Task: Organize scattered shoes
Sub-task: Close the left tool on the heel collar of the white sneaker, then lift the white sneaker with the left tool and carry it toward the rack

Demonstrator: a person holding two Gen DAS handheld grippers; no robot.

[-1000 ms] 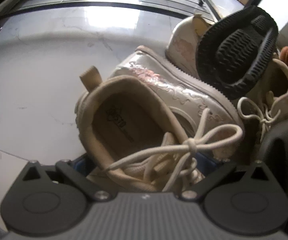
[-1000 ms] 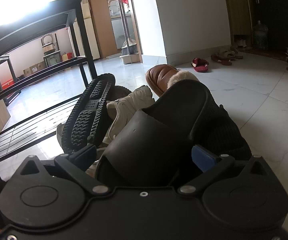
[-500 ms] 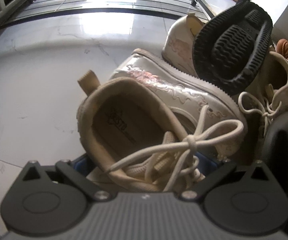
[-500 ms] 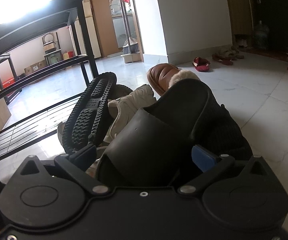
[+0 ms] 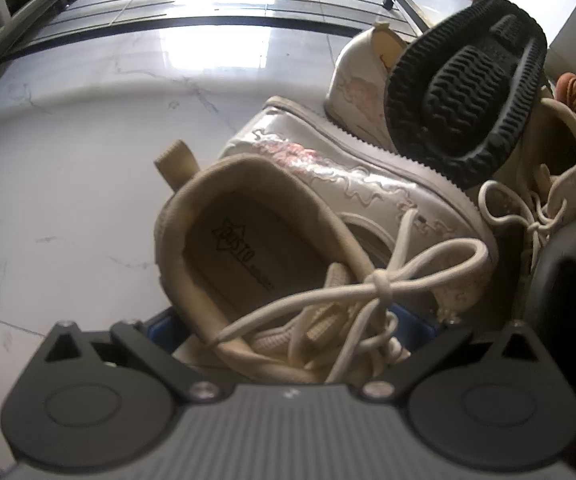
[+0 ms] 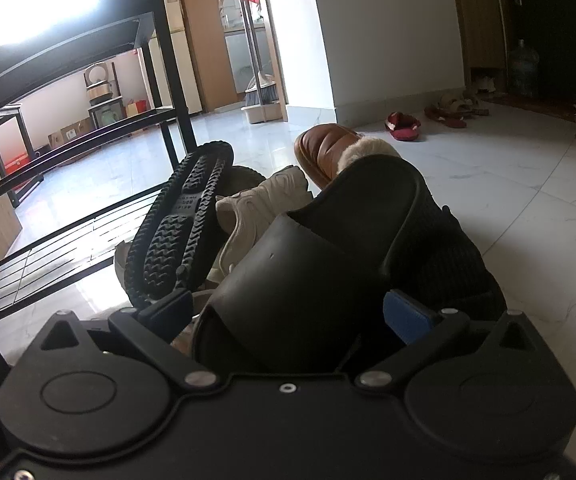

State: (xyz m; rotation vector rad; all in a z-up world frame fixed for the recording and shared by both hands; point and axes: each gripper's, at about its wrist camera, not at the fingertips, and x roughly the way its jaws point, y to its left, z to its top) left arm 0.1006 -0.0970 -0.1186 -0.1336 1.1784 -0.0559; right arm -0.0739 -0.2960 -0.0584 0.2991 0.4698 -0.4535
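- The left gripper (image 5: 292,320) is clamping a beige sneaker (image 5: 255,256) at its laced front, blue pads pressing on either side, the heel pointing away from the camera above the marble floor (image 5: 67,160).
- Just beyond the sneaker, a white shoe (image 5: 352,184) with pink swirls is lying on its side, a second one (image 5: 360,76) sitting behind it.
- A black slipper (image 5: 468,108) is leaning tread-out against the pile, partly covering a cream laced sneaker (image 5: 560,176).
- The right gripper (image 6: 288,312) is gripping a black slide (image 6: 320,264) by one end, its strap arching up toward the camera.
- In the right wrist view, the treaded slipper (image 6: 179,224) is standing on edge beside the cream sneaker (image 6: 263,204), with a brown fur-lined slipper (image 6: 328,148) behind them.
- A black shoe rack (image 6: 87,120) is standing to the left of the pile, its lowest wire shelf nearest the shoes.
- Red slippers (image 6: 404,126) are lying scattered well apart, near the far wall.
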